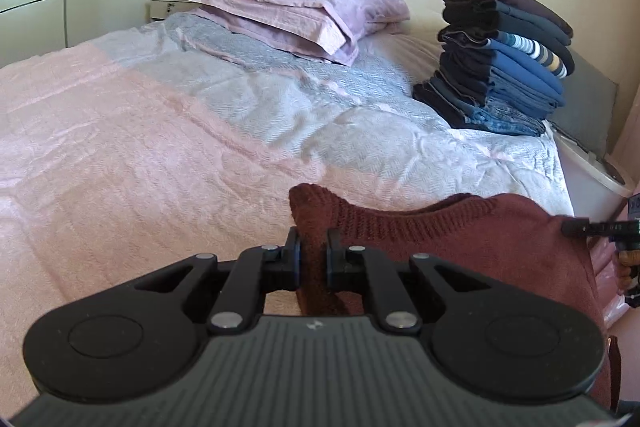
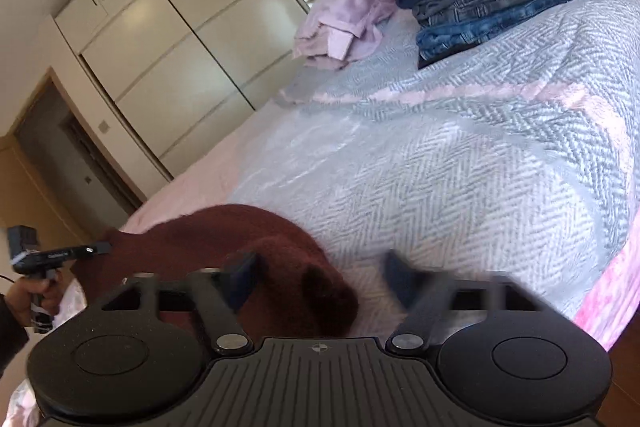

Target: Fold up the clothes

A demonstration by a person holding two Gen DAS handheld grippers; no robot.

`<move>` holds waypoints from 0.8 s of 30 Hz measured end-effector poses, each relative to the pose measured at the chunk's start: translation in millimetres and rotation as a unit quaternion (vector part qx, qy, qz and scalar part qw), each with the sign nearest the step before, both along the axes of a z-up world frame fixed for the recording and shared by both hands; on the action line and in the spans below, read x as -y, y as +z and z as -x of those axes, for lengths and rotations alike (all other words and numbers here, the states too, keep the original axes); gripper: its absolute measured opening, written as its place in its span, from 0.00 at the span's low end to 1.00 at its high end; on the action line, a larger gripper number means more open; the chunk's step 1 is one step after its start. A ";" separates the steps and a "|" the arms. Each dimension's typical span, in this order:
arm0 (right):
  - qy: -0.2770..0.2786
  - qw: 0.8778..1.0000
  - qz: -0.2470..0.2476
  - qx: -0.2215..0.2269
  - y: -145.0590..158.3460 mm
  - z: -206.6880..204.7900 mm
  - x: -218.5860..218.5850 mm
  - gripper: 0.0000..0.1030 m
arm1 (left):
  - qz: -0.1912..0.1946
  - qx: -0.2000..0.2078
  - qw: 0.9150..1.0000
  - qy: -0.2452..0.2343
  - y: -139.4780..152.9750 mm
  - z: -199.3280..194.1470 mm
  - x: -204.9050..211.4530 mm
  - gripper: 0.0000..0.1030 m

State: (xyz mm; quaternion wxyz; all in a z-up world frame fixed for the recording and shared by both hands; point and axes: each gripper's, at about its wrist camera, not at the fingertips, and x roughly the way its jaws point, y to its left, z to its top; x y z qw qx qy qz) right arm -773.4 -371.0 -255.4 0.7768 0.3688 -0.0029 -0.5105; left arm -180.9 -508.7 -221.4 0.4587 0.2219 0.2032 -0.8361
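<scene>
Two grippers work at the near edge of the bed (image 1: 140,131), which serves as the landmark for everything else. At that edge the left gripper (image 1: 313,251) has its fingers pressed together on a fold of the dark red sweater (image 1: 460,239), pinching the knit near its ribbed hem. The sweater lies partly on the pink and grey bedspread at the bed's near side, and a bunched part of it sits between the fingers of the right gripper (image 2: 320,277), whose fingers stand wide apart; motion blur hides whether either finger touches the knit. Farther up the bed, toward its right side, a tall stack of folded clothes (image 1: 504,63) in dark blue, black and denim rests on the grey part of the bedspread. At the head of the bed, left of the stack, lie lilac pillows (image 1: 296,7).
</scene>
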 end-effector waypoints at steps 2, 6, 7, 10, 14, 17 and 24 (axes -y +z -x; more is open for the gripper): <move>0.010 1.000 0.021 -0.019 22.8 -8.3 -4.1 0.07 | 0.009 0.002 1.000 0.008 6.7 -2.4 -9.0 0.08; 0.029 0.996 0.063 -0.057 68.3 -25.0 -12.3 0.06 | 0.051 0.003 0.998 0.042 47.3 -14.4 -44.4 0.08; 0.034 0.994 0.074 -0.067 79.6 -29.1 -14.4 0.06 | 0.067 0.008 0.996 0.052 62.9 -18.1 -57.8 0.08; 0.046 0.988 0.117 -0.089 120.3 -41.9 -21.9 0.06 | 0.122 0.022 0.988 0.089 116.2 -30.1 -110.6 0.08; 0.056 0.974 0.203 -0.085 176.8 -61.3 -52.5 0.06 | 0.197 0.050 0.971 0.129 182.4 -44.6 -198.8 0.08; 0.061 0.962 0.257 -0.072 211.7 -72.9 -79.9 0.06 | 0.249 0.059 0.954 0.157 224.6 -49.5 -267.1 0.08; 0.061 0.919 0.386 -0.041 292.6 -95.0 -146.9 0.06 | 0.332 0.074 0.917 0.210 301.7 -48.1 -382.3 0.08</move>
